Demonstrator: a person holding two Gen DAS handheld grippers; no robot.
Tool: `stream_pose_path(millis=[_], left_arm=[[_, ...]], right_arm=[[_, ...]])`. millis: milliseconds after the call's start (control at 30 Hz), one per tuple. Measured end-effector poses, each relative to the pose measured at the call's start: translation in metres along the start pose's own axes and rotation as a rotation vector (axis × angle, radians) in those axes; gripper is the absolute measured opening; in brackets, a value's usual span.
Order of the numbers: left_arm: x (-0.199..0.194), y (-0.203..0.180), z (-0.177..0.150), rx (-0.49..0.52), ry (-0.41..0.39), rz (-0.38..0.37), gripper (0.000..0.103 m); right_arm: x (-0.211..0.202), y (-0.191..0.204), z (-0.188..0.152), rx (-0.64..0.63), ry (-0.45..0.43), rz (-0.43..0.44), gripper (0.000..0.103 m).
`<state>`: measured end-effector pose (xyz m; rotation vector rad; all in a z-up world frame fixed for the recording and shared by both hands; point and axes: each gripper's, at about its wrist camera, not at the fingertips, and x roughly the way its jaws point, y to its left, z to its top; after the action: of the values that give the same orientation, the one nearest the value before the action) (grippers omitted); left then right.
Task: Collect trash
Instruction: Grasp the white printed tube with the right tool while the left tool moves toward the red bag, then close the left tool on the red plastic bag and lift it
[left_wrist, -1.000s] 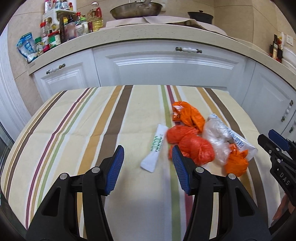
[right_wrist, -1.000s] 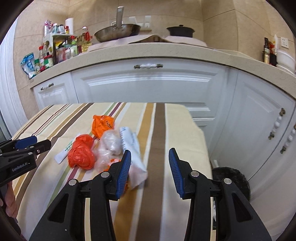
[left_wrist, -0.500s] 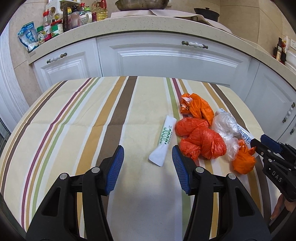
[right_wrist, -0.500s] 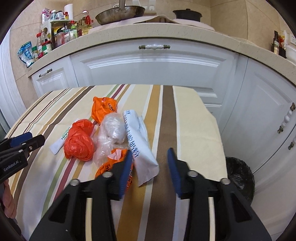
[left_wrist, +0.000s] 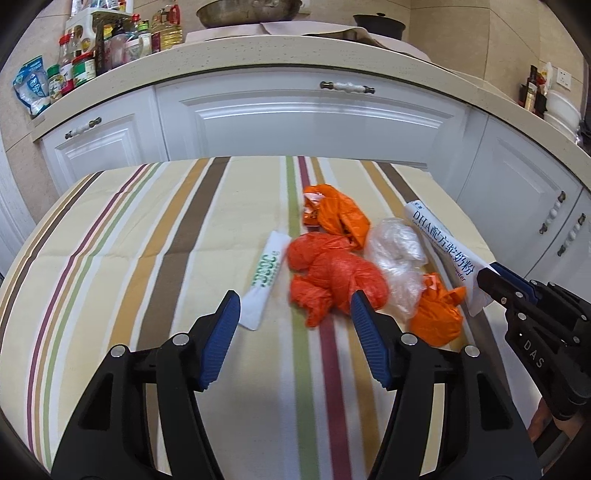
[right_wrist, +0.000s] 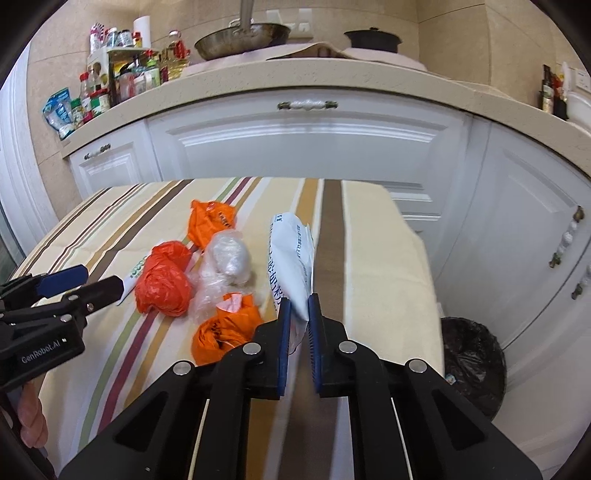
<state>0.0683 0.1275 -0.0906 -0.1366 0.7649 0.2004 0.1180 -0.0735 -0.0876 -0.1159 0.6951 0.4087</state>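
Note:
Trash lies on the striped tablecloth (left_wrist: 147, 258): a white sachet with green print (left_wrist: 264, 278), a red-orange bag (left_wrist: 332, 278), an orange bag (left_wrist: 338, 216), a clear plastic wad (left_wrist: 397, 254), a small orange bag (left_wrist: 436, 314) and a white milk-powder pouch (right_wrist: 291, 258). My right gripper (right_wrist: 299, 310) is shut on the near end of the pouch; it also shows in the left wrist view (left_wrist: 491, 277). My left gripper (left_wrist: 295, 314) is open and empty, just short of the sachet and red-orange bag.
A black-lined trash bin (right_wrist: 472, 362) stands on the floor right of the table. White cabinets (right_wrist: 306, 147) run behind under a counter with bottles (right_wrist: 110, 85), a pan (right_wrist: 243, 37) and a pot (right_wrist: 371, 38).
My right gripper has moved forward and shut on the near end of the white pouch. My left gripper has shifted slightly toward the trash and stays open.

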Motion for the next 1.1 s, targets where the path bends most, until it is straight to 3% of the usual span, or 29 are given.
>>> stream_pose_path(millis=[133, 200, 533, 667, 800, 1100], left_arm=[[0.003, -0.011, 0.001, 0.005, 0.005, -0.017, 0.062], [0.004, -0.016, 0.003, 0.005, 0.0, -0.023, 0.068], [0.024, -0.03, 0.004, 0.031, -0.007, 0.017, 0.067], [0.027, -0.028, 0.002, 0.043, -0.017, 0.016, 0.049], [0.028, -0.025, -0.001, 0.043, 0.014, -0.02, 0.022], [0.01, -0.017, -0.005, 0.061, -0.022, -0.026, 0.018]], right_arm=[[-0.005, -0.013, -0.001, 0.027, -0.014, -0.015, 0.01], [-0.007, -0.019, -0.002, 0.037, -0.019, -0.021, 0.01], [-0.013, -0.035, -0.007, 0.072, -0.037, -0.032, 0.01], [-0.015, -0.038, -0.007, 0.079, -0.042, -0.034, 0.01], [-0.015, -0.039, -0.007, 0.081, -0.043, -0.038, 0.01], [-0.019, -0.036, -0.007, 0.071, -0.055, -0.047, 0.01]])
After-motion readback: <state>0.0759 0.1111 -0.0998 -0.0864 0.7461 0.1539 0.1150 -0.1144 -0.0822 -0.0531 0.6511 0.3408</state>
